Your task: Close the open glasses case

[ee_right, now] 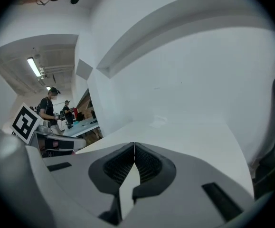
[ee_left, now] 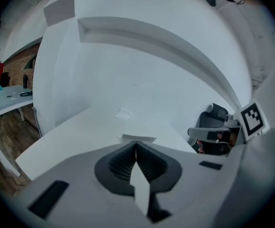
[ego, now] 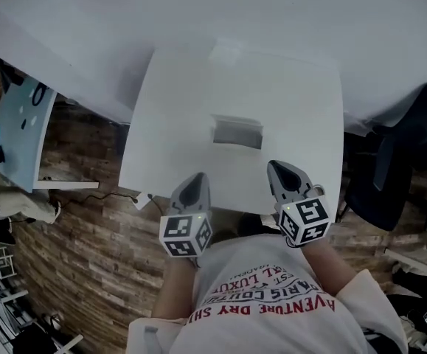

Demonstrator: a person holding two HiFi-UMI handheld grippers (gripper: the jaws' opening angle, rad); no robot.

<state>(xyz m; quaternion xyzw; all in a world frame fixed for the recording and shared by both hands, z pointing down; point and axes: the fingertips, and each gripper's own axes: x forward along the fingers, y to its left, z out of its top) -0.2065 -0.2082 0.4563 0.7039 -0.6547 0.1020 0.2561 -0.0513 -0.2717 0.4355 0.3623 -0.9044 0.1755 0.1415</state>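
A grey glasses case (ego: pixel 237 132) lies open near the middle of the small white table (ego: pixel 169 146), its lid raised at the far side. In the left gripper view only its pale top edge (ee_left: pixel 138 138) shows, just past the jaw tips. My left gripper (ego: pixel 198 178) hovers over the table's near edge, left of the case and short of it, its jaws pressed together and empty (ee_left: pixel 136 144). My right gripper (ego: pixel 276 167) is at the near edge to the case's right, also shut with nothing in it (ee_right: pixel 134 145). The case is not seen in the right gripper view.
A small pale patch (ego: pixel 226 50) lies at the table's far edge. A black office chair (ego: pixel 405 161) stands right of the table. A light blue table (ego: pixel 21 131) stands at the left over a brick-patterned floor (ego: pixel 88 249). White walls rise behind. People (ee_right: pixel 47 109) stand far off.
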